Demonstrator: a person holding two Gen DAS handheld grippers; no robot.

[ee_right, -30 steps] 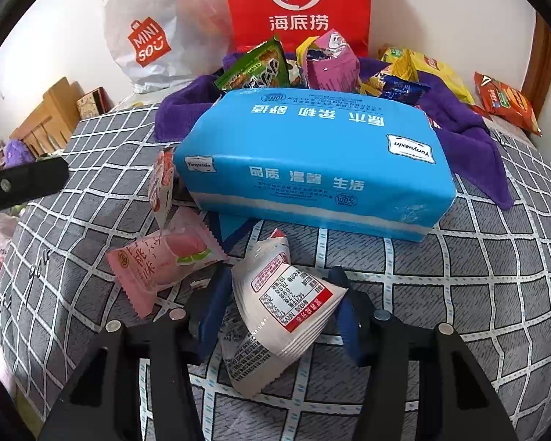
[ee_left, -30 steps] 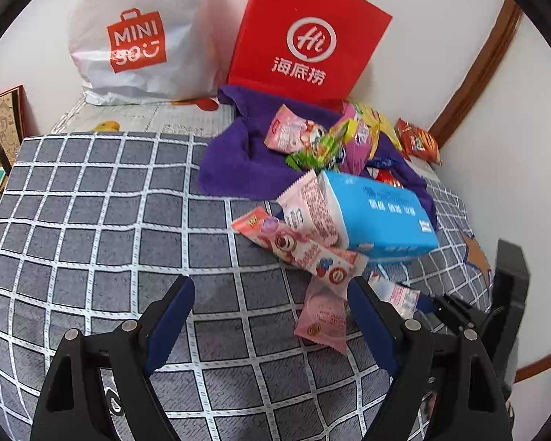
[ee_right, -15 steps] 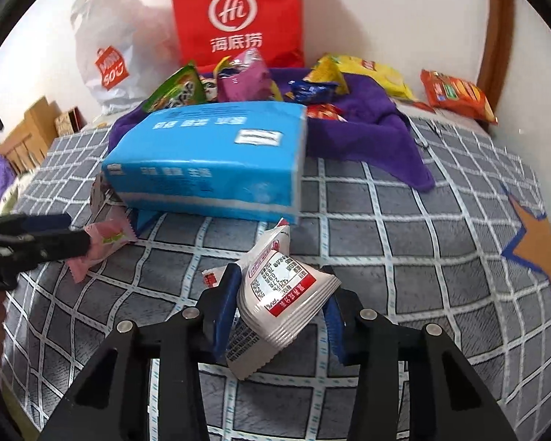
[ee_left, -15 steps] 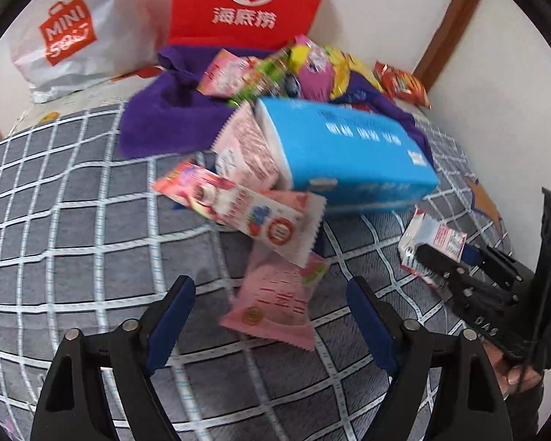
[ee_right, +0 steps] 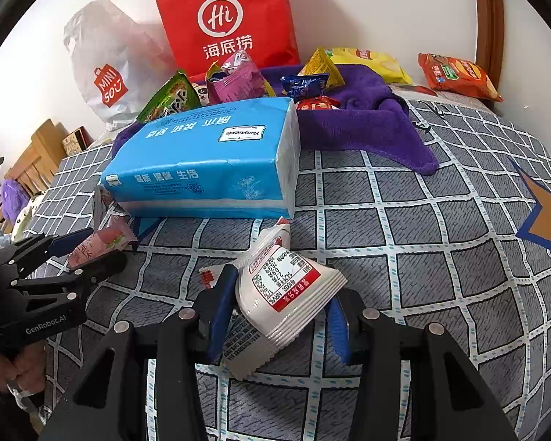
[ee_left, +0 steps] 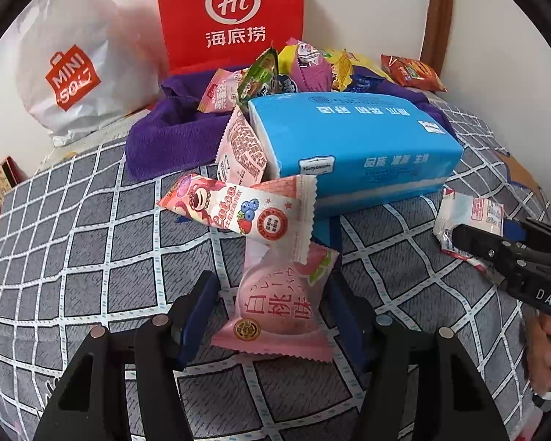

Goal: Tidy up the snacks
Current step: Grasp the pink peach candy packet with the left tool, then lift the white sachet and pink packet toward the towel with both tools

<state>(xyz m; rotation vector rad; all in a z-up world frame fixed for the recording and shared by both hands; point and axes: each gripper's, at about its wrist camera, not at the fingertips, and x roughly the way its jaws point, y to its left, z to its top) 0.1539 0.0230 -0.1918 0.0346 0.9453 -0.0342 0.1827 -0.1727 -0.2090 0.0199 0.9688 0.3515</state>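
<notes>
1. Pink peach snack packet [ee_left: 281, 299] lies on the grey checked bedcover [ee_left: 73, 257], between the blue pads of the left gripper [ee_left: 272, 316]; its jaws are closing around the packet, and whether the pads press it yet I cannot tell.
2. A strawberry-print packet [ee_left: 238, 209] overlaps its top, leaning against the blue tissue pack [ee_left: 352, 147].
3. The right gripper [ee_right: 279, 316] clamps a white packet [ee_right: 283, 294] with a red label, though its jaws are opening slightly.
4. More snacks sit on the purple towel [ee_right: 367, 125] before the red paper bag [ee_right: 227, 18].
</notes>
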